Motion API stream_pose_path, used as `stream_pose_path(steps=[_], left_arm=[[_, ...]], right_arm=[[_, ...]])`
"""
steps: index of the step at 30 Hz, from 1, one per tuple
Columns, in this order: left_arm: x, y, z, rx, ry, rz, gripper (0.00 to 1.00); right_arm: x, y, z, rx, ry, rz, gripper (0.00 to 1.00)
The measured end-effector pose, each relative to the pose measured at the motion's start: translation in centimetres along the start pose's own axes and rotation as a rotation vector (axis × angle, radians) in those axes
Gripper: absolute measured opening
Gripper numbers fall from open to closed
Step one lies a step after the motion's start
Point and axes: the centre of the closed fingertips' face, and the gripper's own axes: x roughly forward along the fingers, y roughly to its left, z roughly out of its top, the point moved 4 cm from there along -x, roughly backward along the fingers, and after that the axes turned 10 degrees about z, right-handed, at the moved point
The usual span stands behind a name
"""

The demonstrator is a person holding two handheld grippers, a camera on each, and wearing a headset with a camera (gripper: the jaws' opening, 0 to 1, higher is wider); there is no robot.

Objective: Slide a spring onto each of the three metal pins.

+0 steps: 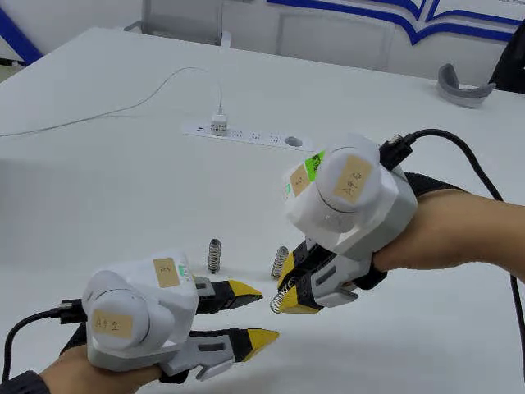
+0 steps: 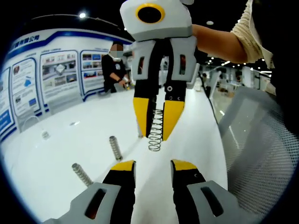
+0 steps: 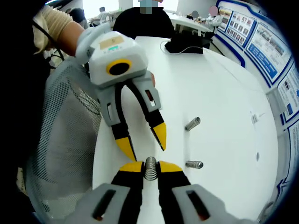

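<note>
My right gripper [image 1: 287, 297] is shut on a small metal spring [image 1: 277, 303], held just above the white table [image 1: 123, 189]. In the right gripper view the spring [image 3: 150, 169] sits end-on between the yellow fingertips. Two other springs [image 1: 215, 255] [image 1: 280, 262] stand on the table just behind the grippers; whatever they stand on is hidden inside them. My left gripper [image 1: 256, 313] is open and empty at the lower left, its tips pointing at the held spring. The left gripper view shows the right gripper [image 2: 157, 122] hanging down with the spring [image 2: 155, 134], and both standing springs [image 2: 115, 147] [image 2: 82, 174].
A white power strip [image 1: 246, 135] with a plugged cable [image 1: 123, 107] lies farther back on the table. A grey curved object [image 1: 463, 86] rests at the far right. A mesh chair [image 2: 261, 154] stands beside the table. A person [image 3: 145, 21] sits at the far end.
</note>
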Motion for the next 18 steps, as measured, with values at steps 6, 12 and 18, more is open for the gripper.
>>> stream_pose_path(steps=[6, 12, 18], left_arm=[[-0.9, 0.8, -0.7, -0.026, 0.013, 0.034, 0.37], [-1.4, 1.8, -0.7, -0.042, 0.013, 0.063, 0.42], [-1.9, 2.6, -0.9, -0.046, 0.016, 0.081, 0.45]], right_arm=[[-0.6, -0.4, -0.4, 0.013, -0.001, -0.014, 0.13], [-1.3, -0.8, -0.7, 0.024, -0.004, -0.028, 0.13], [-2.0, -1.3, -1.2, 0.040, -0.006, -0.045, 0.13]])
